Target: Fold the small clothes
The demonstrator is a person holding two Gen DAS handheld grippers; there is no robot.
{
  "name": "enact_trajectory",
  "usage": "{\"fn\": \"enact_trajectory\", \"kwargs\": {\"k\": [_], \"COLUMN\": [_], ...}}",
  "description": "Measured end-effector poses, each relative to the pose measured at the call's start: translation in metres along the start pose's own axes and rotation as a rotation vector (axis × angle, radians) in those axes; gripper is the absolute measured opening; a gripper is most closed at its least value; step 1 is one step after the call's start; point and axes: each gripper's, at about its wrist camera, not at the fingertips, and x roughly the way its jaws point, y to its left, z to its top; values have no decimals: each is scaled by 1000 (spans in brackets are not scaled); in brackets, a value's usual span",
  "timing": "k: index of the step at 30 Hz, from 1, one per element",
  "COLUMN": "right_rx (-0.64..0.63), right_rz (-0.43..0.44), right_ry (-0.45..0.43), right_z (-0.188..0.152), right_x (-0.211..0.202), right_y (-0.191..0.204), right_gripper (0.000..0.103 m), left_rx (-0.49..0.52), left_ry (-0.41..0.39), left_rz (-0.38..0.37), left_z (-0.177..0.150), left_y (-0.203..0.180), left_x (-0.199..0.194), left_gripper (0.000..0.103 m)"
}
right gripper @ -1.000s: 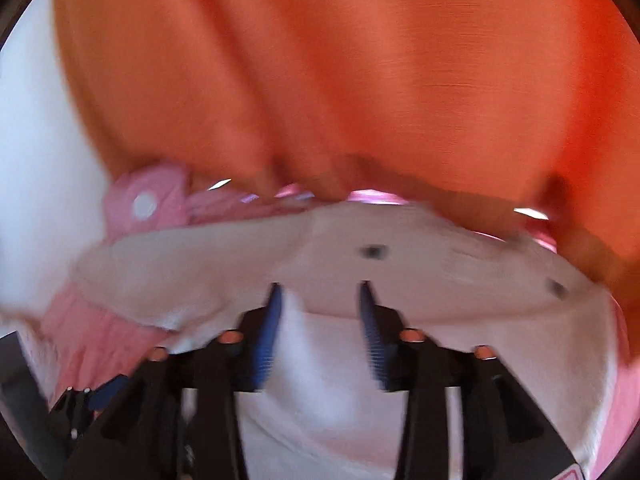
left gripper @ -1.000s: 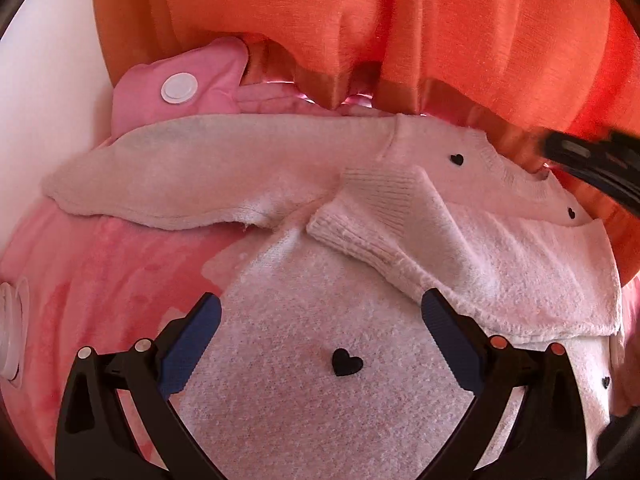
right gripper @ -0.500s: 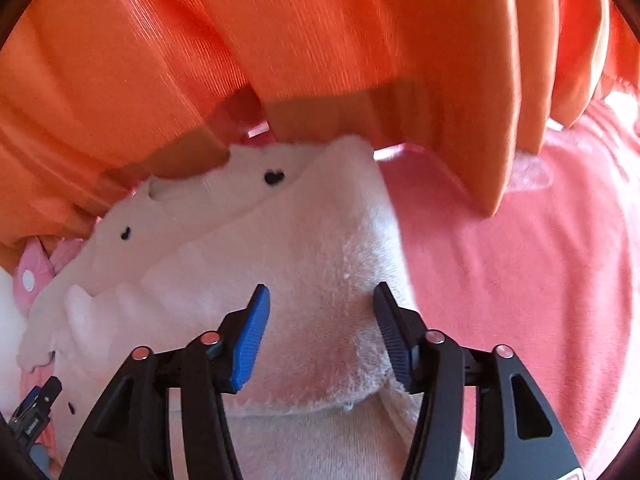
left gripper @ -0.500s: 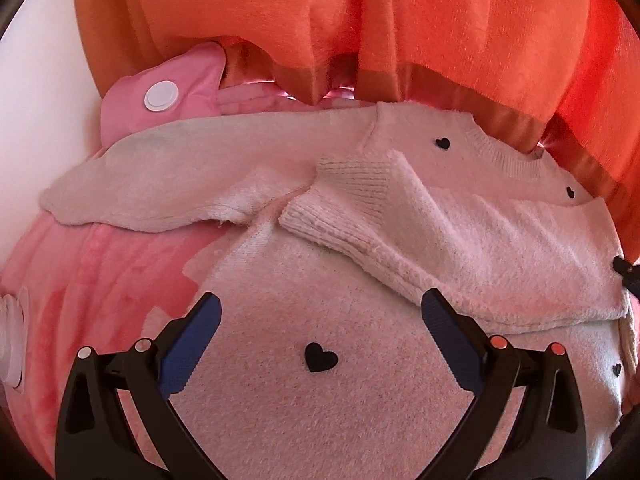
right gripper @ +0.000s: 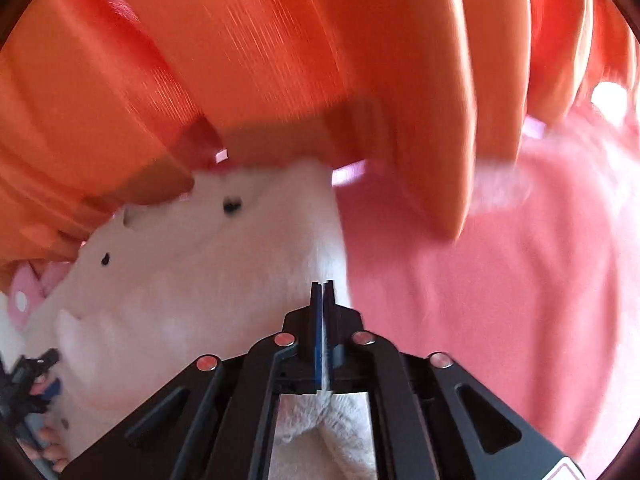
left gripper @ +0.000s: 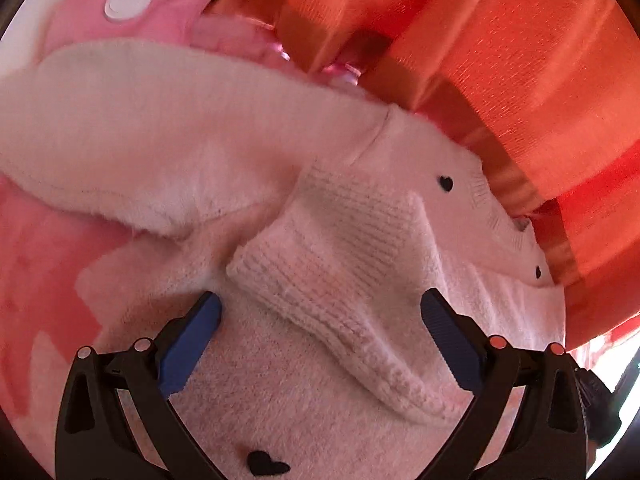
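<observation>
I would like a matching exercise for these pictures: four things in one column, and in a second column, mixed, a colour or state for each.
Things:
1. left gripper
2. right gripper
3. curtain
4. sweater

States or colours:
A. orange
B. pale pink with small black hearts
C. jaws wide apart, holding nothing
D. jaws just closed, pinching the sweater's edge

Pairs: 1-C, 2-D, 3-A, 4-B

Right wrist view smeared by motion blur, orange curtain (right gripper: 280, 60) streaked. Sweater (right gripper: 180, 280) hem cut off by the bottom edge, its pinched edge hidden between the right gripper (right gripper: 322, 286) jaws, which just closed on it. Left gripper (right gripper: 28, 376) tiny and blurred at the left edge, state unreadable there. Left wrist view: heart (left gripper: 266, 462) partly blocked by the frame, sweater's right side out of shot.
</observation>
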Motion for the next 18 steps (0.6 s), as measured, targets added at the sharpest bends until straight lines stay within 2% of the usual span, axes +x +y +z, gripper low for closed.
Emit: {"fn": "enact_trajectory", "kwargs": {"k": [1, 2, 3, 4, 5, 6, 7, 8, 9, 10, 11, 12, 13, 15, 16, 18], "right_rx": [-3, -18, -37, -60, -90, -109, -115, -126, -139, -130, -83, -55, -42, -36, -38, -14], "right_rz": [18, 33, 32, 8, -40, -69, -76, -112, -129, -95, -28, 8, 25, -4, -34, -99], "right_ry": [-4, -9, -16, -25, -17, 11, 31, 32, 9, -9, -61, -110, -148, -206, -193, -78], "right_z": [1, 0, 0, -4, -8, -11, -12, -15, -16, -12, -4, 3, 9, 12, 9, -4], "right_x": [-1, -1, -1, 2, 9, 19, 25, 29, 23, 15, -1, -16, -28, -40, -34, 2], "right_y": [4, 9, 15, 21, 25, 28, 27, 29, 27, 26, 21, 17, 16, 11, 6, -9], "right_gripper": [26, 54, 67, 76, 76, 76, 64, 39, 21, 12, 11, 11, 11, 10, 10, 10], "left_rx": [12, 15, 7, -5, -18, -20, -10, 4, 31, 50, 63, 84, 97, 117, 130, 143], "left_ry": [3, -1, -11, -9, -1, -1, -1, 0, 3, -9, -33, -93, -120, -155, -140, -72], "left_rz": [3, -2, -23, -40, -55, -63, -62, -68, -82, -90, -113, -145, -151, -151, -131, -78], "left_z": [0, 1, 2, 4, 6, 8, 9, 11, 13, 16, 18, 22, 25, 29, 27, 18], "left_y": [-3, -4, -4, -4, -4, -4, -6, -6, -10, -13, -16, -21, -23, -29, -29, -24], "left_x": [-1, -2, -4, -3, -1, 1, 3, 4, 6, 3, -2, -16, -24, -33, -28, -1], "left_gripper": [97, 95, 91, 87, 84, 75, 59, 47, 20, 8, 8, 8, 8, 8, 8, 8]}}
